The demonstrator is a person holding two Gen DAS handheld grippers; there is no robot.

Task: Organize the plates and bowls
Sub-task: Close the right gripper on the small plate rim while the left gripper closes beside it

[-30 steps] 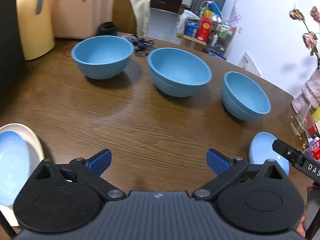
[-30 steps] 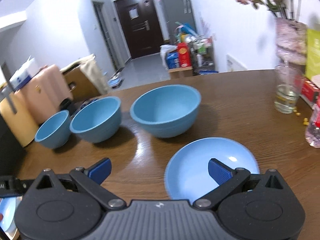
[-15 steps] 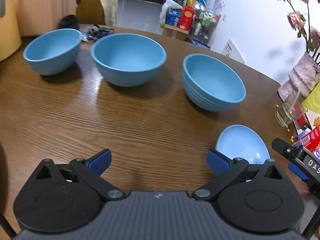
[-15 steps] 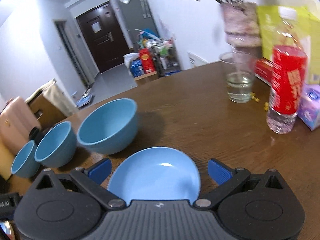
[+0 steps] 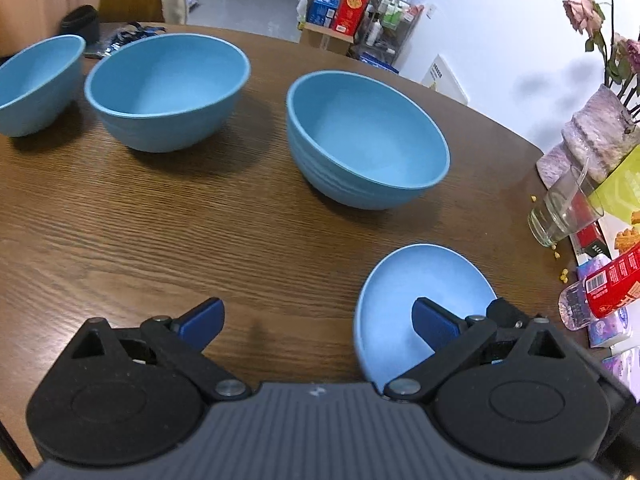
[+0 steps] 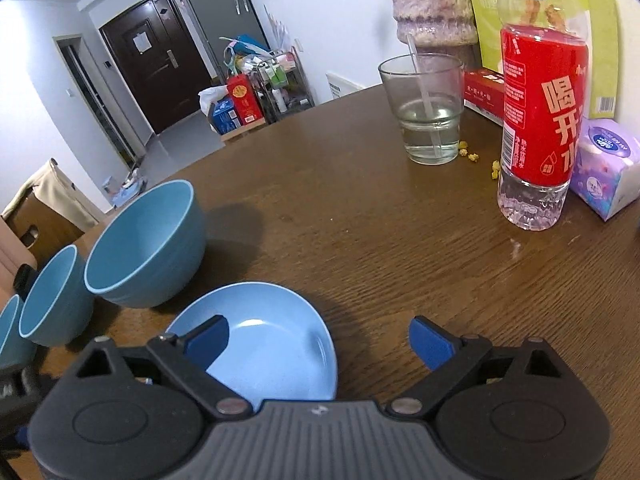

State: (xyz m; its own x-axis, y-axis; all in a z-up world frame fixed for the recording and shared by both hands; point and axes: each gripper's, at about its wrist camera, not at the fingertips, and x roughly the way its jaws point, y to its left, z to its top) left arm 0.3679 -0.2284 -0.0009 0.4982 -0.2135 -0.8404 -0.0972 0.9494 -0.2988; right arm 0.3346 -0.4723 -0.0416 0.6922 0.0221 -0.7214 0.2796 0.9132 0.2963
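We see a round, dark wooden table (image 5: 168, 216). Three blue bowls stand on it in a row toward its far edge: a small bowl (image 5: 36, 80) at the left, a middle bowl (image 5: 164, 88) beside it, and a ribbed bowl (image 5: 364, 140) next along. A shallow blue plate (image 6: 272, 348) lies nearer the near edge. Along the right edge stand a glass of water (image 6: 430, 114), a red-labelled bottle (image 6: 540, 120), a tissue pack (image 6: 604, 168), a vase (image 5: 596, 136) and a few yellow crumbs (image 6: 474, 158).
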